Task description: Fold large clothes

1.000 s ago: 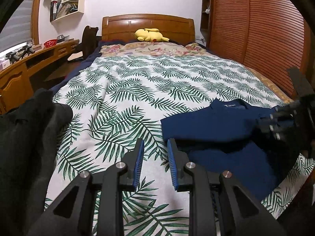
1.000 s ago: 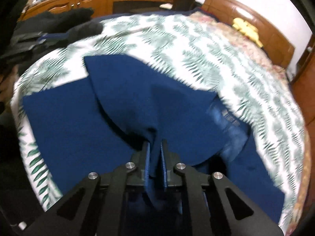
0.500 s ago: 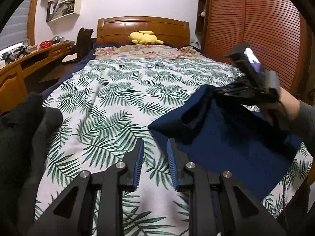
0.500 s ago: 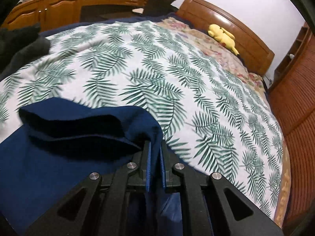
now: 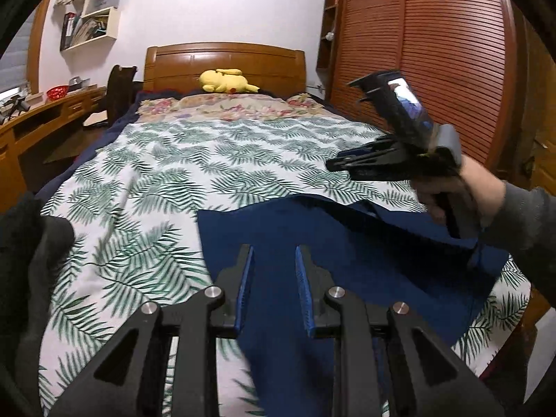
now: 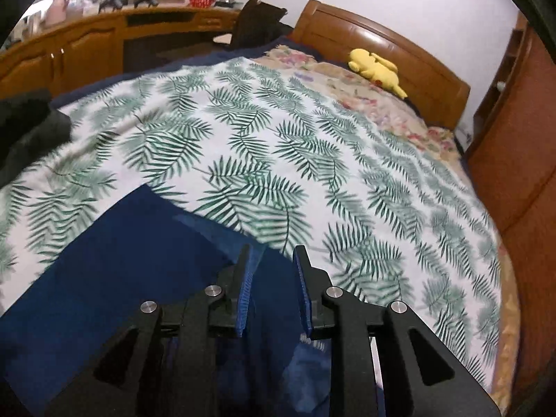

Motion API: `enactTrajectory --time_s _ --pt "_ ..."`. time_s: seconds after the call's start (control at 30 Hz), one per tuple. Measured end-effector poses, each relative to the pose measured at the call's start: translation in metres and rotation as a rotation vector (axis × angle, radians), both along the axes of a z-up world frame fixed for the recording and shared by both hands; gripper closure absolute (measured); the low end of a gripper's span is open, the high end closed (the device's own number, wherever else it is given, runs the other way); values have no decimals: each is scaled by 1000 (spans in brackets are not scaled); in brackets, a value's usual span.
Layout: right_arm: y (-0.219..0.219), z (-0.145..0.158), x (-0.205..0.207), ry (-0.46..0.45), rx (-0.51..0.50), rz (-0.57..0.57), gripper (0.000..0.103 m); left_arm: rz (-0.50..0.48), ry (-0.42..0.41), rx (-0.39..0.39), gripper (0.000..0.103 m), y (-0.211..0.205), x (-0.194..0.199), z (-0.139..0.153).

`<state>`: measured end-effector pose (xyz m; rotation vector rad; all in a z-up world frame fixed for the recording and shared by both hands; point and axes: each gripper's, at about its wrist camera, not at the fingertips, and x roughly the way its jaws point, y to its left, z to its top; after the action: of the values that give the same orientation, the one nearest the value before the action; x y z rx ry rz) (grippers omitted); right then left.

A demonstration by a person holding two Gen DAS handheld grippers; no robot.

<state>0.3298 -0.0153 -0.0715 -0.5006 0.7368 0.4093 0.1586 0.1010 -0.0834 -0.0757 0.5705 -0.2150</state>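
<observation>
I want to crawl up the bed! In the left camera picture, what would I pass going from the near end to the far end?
Blue shirt → leafy blanket → flowery pillow → yellow plush toy → wooden headboard.

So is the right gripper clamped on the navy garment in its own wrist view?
No, the right gripper stands open, with a clear gap between its blue pads above the navy garment.

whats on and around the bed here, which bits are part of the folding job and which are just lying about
Part of the job:
- navy garment, spread on the leaf-print bedspread
- right gripper, jaws just opened, nothing pinched
- left gripper, open above the garment

Just lying about:
- yellow plush toy by the headboard
- dark clothing pile at the bed's left edge
- red basket on the desk
</observation>
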Motion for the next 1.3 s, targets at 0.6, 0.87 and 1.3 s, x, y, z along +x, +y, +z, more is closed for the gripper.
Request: enactTrajectory --time_s 0.6,0.87,1.3 --pt "-167 4 -153 116 97 -128 37 -183 26 13 80 -98 27 -7" --pt "-165 -25 -173 173 43 -90 35 -200 49 30 80 -112 36 -16" --pt "-170 -44 -83 107 -139 -135 100 -151 63 22 80 -90 37 -24"
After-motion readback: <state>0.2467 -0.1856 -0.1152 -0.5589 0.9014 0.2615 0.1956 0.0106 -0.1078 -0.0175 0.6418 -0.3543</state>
